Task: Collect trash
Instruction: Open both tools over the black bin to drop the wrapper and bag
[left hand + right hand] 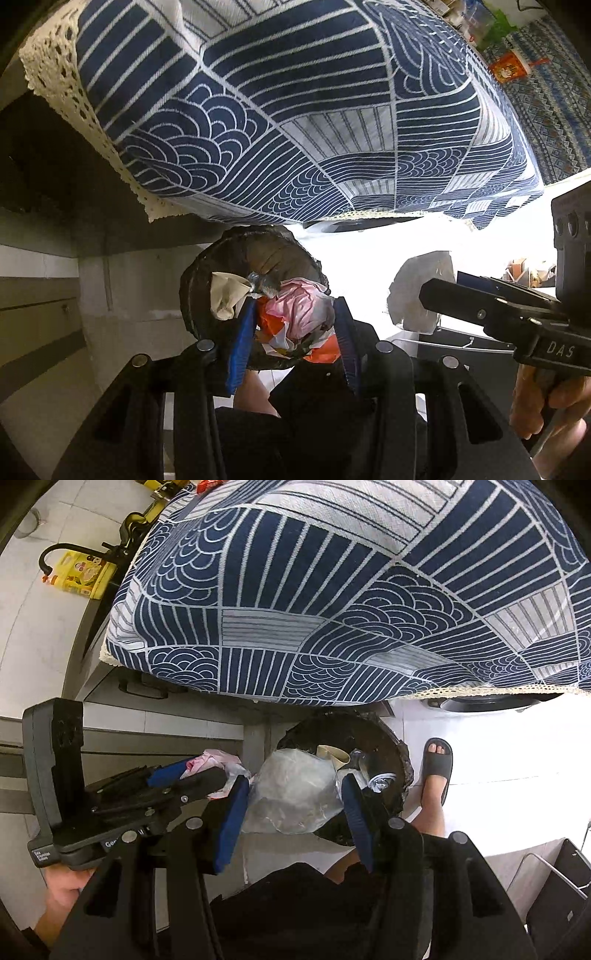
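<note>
- Over the black-lined bin (391,746) beneath the patterned cloth (332,590), both grippers hovered with trash.
- Left gripper (291,332): jaws clamped on a pink-and-orange wrapper wad (295,314) (already above the opening).
- Right gripper (291,805): jaws closed around a crumpled clear bag (291,794); I'd centre it before letting go, since it looked light and could catch the rim.
</note>
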The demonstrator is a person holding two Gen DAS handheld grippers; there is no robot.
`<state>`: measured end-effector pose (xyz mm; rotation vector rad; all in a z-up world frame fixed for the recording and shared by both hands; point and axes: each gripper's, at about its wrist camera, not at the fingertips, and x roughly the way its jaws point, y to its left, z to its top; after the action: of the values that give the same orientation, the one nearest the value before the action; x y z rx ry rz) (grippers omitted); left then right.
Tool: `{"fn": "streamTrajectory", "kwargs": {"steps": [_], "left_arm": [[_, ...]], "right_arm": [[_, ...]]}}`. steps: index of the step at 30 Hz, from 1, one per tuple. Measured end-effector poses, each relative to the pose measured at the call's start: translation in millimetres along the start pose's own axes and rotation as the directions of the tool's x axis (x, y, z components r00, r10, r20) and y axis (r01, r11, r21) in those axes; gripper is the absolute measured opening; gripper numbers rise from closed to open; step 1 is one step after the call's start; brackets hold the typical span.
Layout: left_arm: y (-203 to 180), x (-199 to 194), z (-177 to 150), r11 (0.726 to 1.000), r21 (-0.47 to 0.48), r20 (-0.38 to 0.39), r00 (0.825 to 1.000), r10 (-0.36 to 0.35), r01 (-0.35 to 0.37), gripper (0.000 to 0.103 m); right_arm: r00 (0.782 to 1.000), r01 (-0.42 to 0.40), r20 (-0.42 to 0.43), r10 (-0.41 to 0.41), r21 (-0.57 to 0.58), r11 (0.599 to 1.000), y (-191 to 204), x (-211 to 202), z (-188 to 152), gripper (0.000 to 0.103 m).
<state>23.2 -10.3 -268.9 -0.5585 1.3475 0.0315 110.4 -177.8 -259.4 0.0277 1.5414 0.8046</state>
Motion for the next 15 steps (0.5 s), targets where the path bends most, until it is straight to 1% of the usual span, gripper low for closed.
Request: {"fn": "streamTrajectory", "kwargs": {"steps": [1, 2, 3, 4, 5, 12, 14, 15], "left_arm": [[1, 0, 0, 1.000, -0.007, -0.003, 1.000, -0.008, 0.008, 0.044], [2, 0, 0, 1.000, -0.013, 0.001, 1.000, -0.013, 0.013, 0.047], [4, 0, 1, 1.000, -0.022, 0.006, 1.000, -0.012, 0.012, 0.052], [6, -1, 2, 0.999, -0.030, 0.006, 1.000, -0.011, 0.011, 0.057], [8, -1, 3, 0.999, -0.038, 0.003, 1.000, -0.009, 0.009, 0.059], [15, -4, 8, 0.999, -0.047, -0.001, 1.000, 0.001, -0.001, 0.060], [14, -5, 9, 0.999, -0.042, 0.002, 1.000, 0.001, -0.001, 0.060], [14, -6, 9, 0.999, -0.040, 0.003, 1.000, -0.001, 0.001, 0.060]], "right_arm": [[1.000, -0.006, 0.000, 0.006, 0.005, 1.000, 0, 0, 1, 0.055], [1.000, -0.013, 0.002, 0.013, 0.008, 1.000, 0, 0, 2, 0.060], [1.000, -0.013, 0.004, 0.013, 0.010, 1.000, 0, 0, 3, 0.065], [1.000, -0.012, 0.011, 0.012, 0.017, 1.000, -1, -1, 4, 0.067], [1.000, -0.014, 0.018, 0.013, 0.026, 1.000, -2, -2, 6, 0.068], [0.999, -0.004, 0.033, 0.003, 0.032, 0.999, -2, -10, 12, 0.069], [0.999, 0.001, 0.039, -0.002, 0.030, 1.000, 0, -12, 11, 0.073], [0.999, 0.003, 0.042, -0.004, 0.030, 1.000, 0, -13, 10, 0.073]]}}
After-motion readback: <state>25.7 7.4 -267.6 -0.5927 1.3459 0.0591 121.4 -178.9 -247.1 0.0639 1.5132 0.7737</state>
